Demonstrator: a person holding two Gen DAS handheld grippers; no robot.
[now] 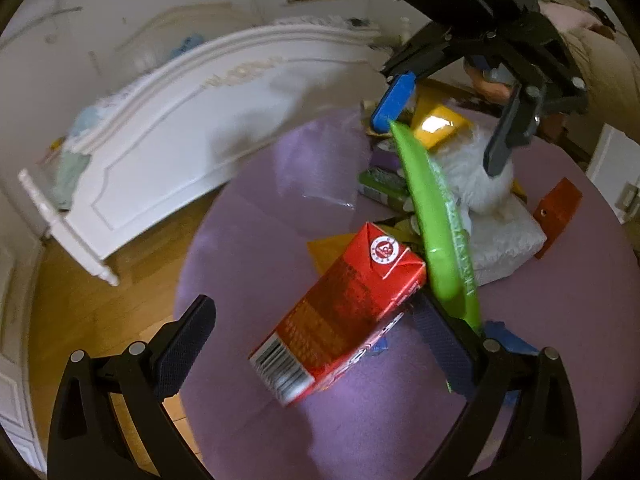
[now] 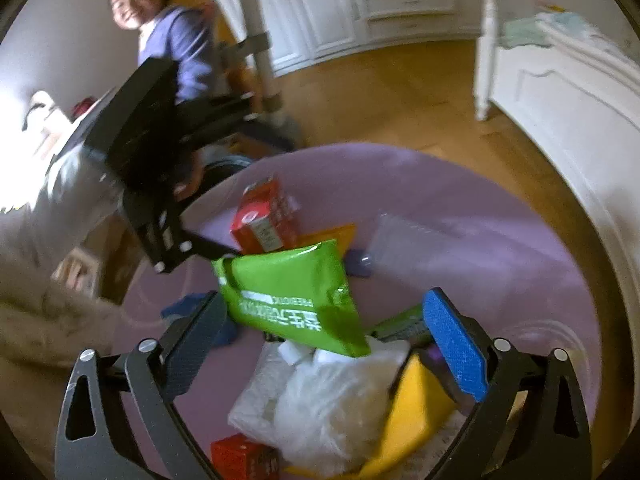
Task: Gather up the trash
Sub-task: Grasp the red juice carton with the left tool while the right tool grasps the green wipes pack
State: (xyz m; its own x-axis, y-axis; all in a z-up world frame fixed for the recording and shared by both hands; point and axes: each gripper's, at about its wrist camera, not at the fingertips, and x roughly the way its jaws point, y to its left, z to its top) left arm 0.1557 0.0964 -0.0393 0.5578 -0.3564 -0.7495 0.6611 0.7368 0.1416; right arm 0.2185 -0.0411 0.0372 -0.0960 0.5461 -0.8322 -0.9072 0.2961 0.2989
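The left gripper (image 1: 308, 344) is hanging over a round purple table (image 1: 360, 420) with its jaws spread wide. A red drink carton (image 1: 340, 316) is lying on its side between them, its folded top tilted toward the right jaw and its barcode end pointing back toward the camera; neither jaw is pressing on it.

A green pouch (image 1: 436, 232) is stretching edge-on from just behind the left gripper's right jaw up to the blue pad (image 1: 394, 102) of the right gripper (image 1: 444, 132). From the right wrist view, the right gripper (image 2: 332, 344) is standing with its jaws apart, and the green pouch (image 2: 296, 296) is sitting between and just ahead of them, printed face up. Whether either gripper is actually pinching the pouch cannot be told.

Under the right gripper's jaws, a white plastic bag (image 2: 332, 404) and a yellow packet (image 2: 412, 412) are lying in a heap. The red carton (image 2: 264, 220) is lying beyond the pouch.
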